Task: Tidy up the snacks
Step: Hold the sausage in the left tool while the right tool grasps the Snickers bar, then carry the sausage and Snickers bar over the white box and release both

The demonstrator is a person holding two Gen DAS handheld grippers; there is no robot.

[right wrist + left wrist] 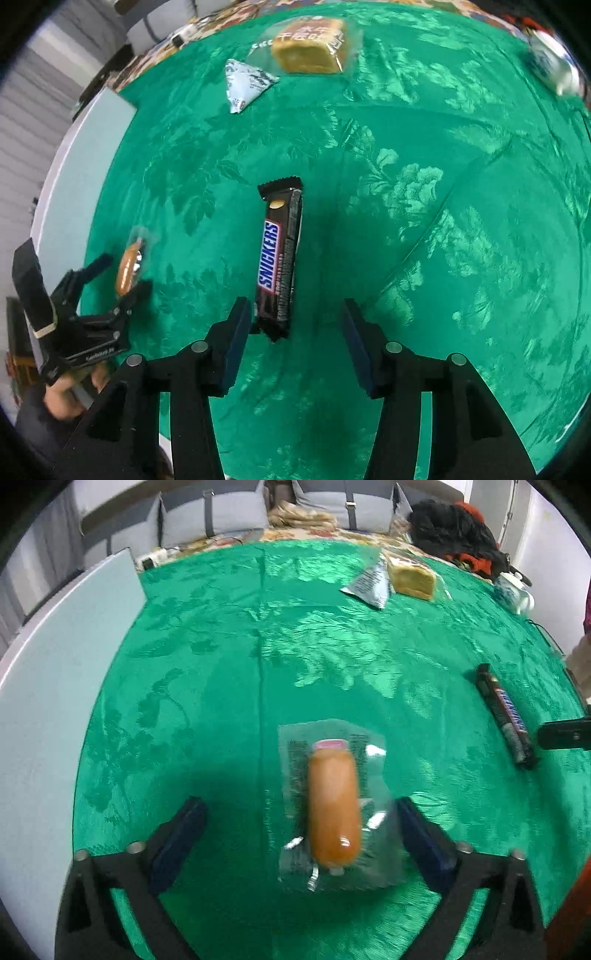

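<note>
Steep, close wrist views (shared green cloth (pixel 221 646))

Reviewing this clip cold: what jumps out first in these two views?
The shiny green floral tablecloth fills both views. On it a Snickers bar lies between the right gripper's open fingers, beside its left pad. A sausage in clear wrap lies between the open left gripper's fingers. At the far edge sit a wrapped cake slice and a pale triangular packet.

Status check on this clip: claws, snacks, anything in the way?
Left claw open around wrapped sausage, no grip. Right claw open, Snickers bar between its fingers, on the cloth. Cake pack and triangular packet far off. Nothing blocking.
</note>
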